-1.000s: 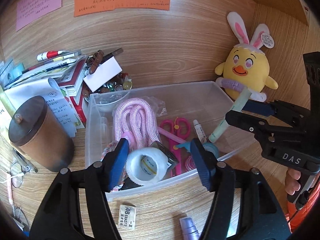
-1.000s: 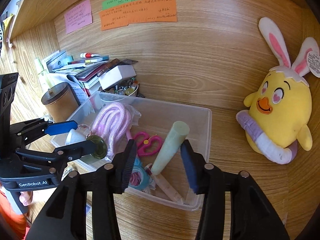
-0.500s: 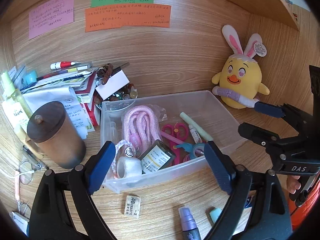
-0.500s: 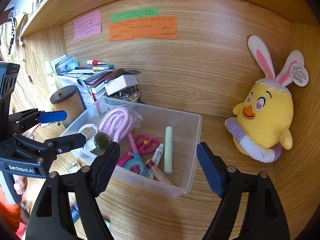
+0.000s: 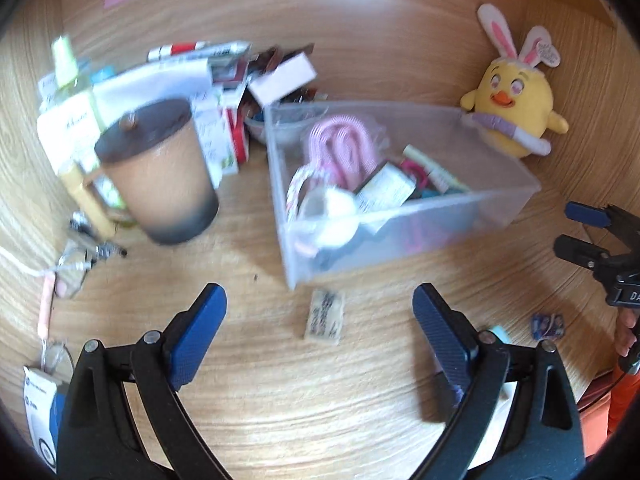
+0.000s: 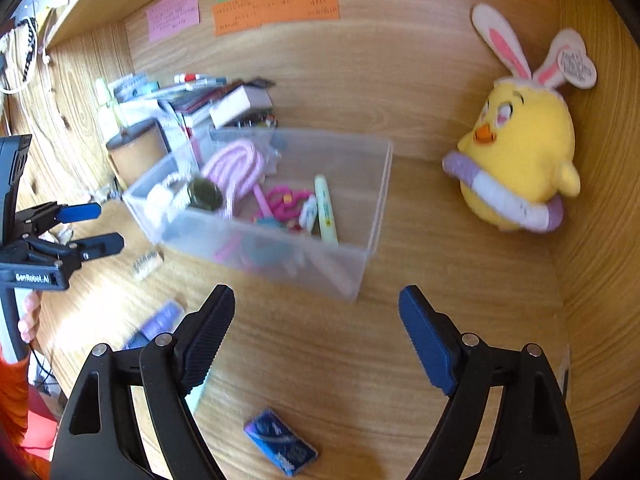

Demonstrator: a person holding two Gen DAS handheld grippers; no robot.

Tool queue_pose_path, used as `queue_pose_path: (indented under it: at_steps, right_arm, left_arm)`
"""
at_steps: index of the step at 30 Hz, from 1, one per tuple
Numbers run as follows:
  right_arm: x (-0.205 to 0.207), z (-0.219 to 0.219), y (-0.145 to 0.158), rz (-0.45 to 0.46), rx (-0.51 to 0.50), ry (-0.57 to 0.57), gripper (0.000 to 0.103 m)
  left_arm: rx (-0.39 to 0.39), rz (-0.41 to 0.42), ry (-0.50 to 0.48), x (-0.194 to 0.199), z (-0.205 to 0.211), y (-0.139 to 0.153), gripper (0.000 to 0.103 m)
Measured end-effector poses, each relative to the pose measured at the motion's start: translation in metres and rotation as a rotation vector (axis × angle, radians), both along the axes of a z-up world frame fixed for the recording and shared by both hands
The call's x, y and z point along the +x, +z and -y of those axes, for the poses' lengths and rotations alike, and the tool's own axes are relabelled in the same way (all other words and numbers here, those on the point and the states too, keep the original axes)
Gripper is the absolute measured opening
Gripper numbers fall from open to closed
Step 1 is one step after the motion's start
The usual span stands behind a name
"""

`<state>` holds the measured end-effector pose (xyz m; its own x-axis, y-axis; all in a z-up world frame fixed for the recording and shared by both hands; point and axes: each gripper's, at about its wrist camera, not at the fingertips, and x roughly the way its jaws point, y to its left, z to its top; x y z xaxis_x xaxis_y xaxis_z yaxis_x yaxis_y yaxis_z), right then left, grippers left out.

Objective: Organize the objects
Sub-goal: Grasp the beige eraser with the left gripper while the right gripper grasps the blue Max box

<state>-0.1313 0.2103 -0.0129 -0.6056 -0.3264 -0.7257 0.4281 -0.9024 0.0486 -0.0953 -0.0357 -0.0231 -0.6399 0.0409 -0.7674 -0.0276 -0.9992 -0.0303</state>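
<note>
"GenRobot.AI" stands in white letters on the black body of the left gripper [image 6: 80,228]. The right gripper [image 5: 592,232] shows only "DA" at the frame edge. Writing on the orange note [image 6: 276,8] and the eraser [image 5: 325,316] is too blurred to read.

Both grippers emptying and backing off the clear bin

The left gripper [image 5: 320,320] is opening wide, its tape roll [image 5: 334,210] now lying ahead in the clear bin [image 5: 400,236]; the right gripper [image 6: 316,320] is opening too, its pale green stick [image 6: 325,208] resting ahead inside.

You face a wood-grain back wall [image 6: 400,80] with coloured paper notes [image 6: 276,4] stuck on it. The tabletop [image 6: 320,360] matches it, brightly lit.
</note>
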Motion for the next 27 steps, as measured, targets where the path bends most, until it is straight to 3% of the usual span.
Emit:
queue_pose_path:
  at_steps: [6,10,16,20,23,25,27]
  right_arm:
    - [0.017,-0.012,-0.030,0.093,0.011,-0.001,0.082]
    - [0.029,-0.016,-0.044,0.135,-0.001,0.006,0.082]
    - [0.045,-0.014,-0.054,0.140,0.039,0.042,0.077]
    - [0.054,-0.010,-0.053,0.117,0.069,0.073,0.057]
    - [0.059,-0.007,-0.052,0.106,0.079,0.085,0.040]
    - [0.060,-0.006,-0.053,0.101,0.077,0.080,0.039]
    - [0.059,-0.007,-0.052,0.103,0.068,0.074,0.031]
  left_arm:
    - [0.009,0.079,0.006,0.003,0.005,-0.030,0.093]
    - [0.015,0.112,0.001,-0.003,0.002,-0.041,0.076]
    - [0.017,0.114,-0.001,-0.007,0.000,-0.045,0.065]
    - [0.003,0.110,-0.006,-0.009,-0.003,-0.045,0.057]
    - [-0.006,0.102,-0.005,-0.010,-0.004,-0.044,0.045]
    - [-0.008,0.097,-0.014,-0.010,-0.004,-0.044,0.030]
    - [-0.001,0.093,-0.023,-0.008,-0.005,-0.043,0.024]
